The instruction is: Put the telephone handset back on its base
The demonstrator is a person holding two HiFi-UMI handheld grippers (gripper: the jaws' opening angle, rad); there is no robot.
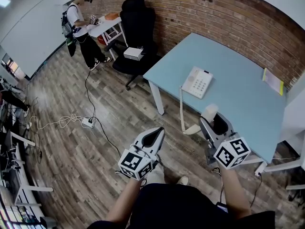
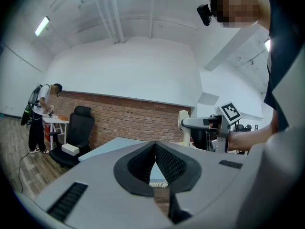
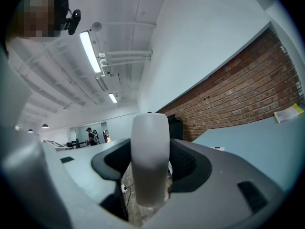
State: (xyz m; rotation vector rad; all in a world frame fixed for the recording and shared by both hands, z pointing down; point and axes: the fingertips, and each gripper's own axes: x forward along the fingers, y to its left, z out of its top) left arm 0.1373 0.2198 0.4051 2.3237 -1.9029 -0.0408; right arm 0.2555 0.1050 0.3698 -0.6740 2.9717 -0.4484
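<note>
Handset (image 3: 149,161) is clamped in your right gripper (image 1: 216,122), held off the near edge of the blue table (image 1: 238,97). Its cord (image 1: 181,109) runs to the base (image 1: 198,82) on that table. Your left gripper (image 2: 155,146) has its jaws together, with nothing between them. Base print is too small to read.

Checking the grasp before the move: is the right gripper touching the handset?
Touching. The right gripper view shows the right gripper with both jaws pressed against the handset standing between them.
</note>
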